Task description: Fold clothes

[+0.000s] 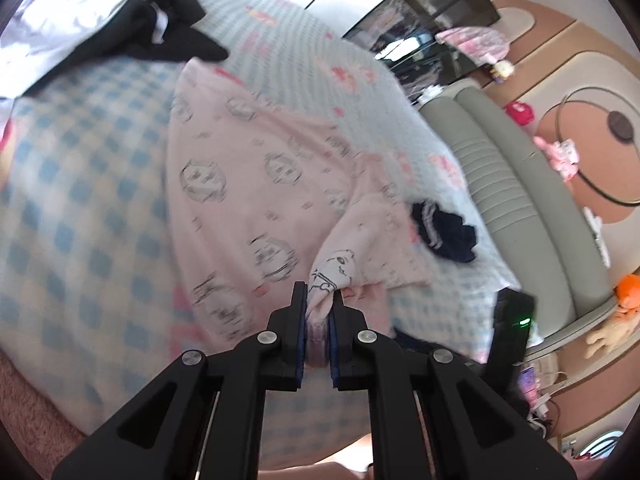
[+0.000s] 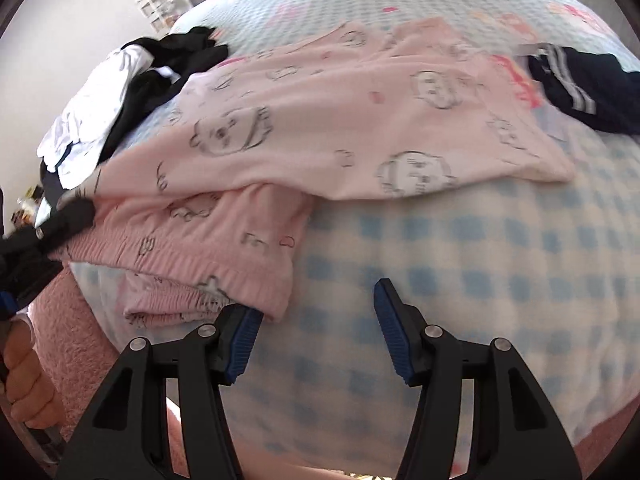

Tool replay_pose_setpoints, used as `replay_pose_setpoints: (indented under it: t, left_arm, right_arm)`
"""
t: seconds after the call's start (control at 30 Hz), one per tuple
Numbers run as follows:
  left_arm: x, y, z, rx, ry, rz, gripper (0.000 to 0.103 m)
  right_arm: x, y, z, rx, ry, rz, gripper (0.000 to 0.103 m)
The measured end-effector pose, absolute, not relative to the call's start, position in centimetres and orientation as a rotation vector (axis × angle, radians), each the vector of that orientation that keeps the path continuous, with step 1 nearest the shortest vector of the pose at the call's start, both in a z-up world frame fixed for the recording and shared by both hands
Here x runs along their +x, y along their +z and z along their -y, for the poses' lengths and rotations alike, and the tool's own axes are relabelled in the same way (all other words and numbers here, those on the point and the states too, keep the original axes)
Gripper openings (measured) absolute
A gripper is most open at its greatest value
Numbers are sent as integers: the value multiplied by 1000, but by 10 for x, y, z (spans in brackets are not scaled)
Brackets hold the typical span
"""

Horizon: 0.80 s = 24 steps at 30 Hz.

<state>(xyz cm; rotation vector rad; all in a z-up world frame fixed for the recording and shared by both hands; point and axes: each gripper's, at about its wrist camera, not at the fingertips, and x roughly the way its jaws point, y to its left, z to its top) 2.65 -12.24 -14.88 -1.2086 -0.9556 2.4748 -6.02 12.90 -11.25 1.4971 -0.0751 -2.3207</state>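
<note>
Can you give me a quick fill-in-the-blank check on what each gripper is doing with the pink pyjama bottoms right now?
1. The left gripper is ____ on the waistband of the pink pyjama bottoms.
2. The right gripper stands ____, its pads gripping nothing.
3. The pyjama bottoms lie on a blue-and-white ____ blanket.
4. The navy garment with white stripes lies ____ the pyjama bottoms.

Missing words: shut; open; checked; beside

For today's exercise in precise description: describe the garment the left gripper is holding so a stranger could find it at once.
On the blue-checked bed cover, the pink pyjama trousers lie spread in the middle, and the left gripper pinches them. Unlike the black-and-white pile and the navy striped garment, they bear grey cartoon faces.
</note>
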Motion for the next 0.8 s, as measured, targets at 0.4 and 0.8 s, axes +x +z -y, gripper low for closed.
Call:
replay_pose_setpoints:
  t: [0.4,0.8]
  left_arm:
    - [38,-164,117,-1354,2486,842,9]
    - [35,-155,112,-1335,2547,706,27]
  right_arm:
    - [-47,-101,-149,1506,-2304,129,54]
    - [-61,-76,-119,1425,-2227,12,58]
